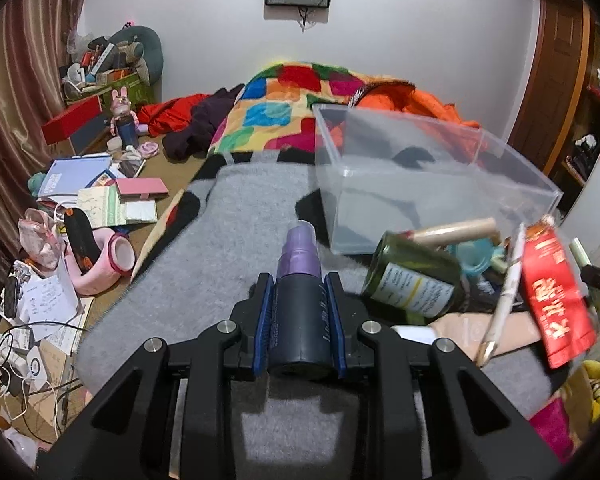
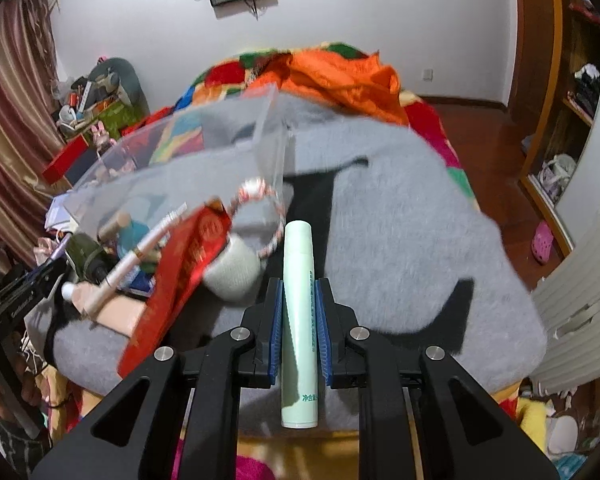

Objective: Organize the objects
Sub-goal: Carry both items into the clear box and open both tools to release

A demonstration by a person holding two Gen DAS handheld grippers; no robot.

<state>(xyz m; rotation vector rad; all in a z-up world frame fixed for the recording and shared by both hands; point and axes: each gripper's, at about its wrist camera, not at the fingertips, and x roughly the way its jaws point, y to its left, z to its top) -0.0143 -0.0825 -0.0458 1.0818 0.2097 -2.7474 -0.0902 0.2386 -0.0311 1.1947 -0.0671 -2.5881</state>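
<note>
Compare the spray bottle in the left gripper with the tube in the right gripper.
The spray bottle is dark with a purple top; the tube is pale green throughout. The spray bottle is stubby and wide; the tube is slim and long. Both are clamped between blue pads, pointing forward over the grey blanket.

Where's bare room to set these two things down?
Inside the clear box, which looks empty, and on the grey blanket left of it. Crowded: the pile beside the green bottle and red packet.
</note>
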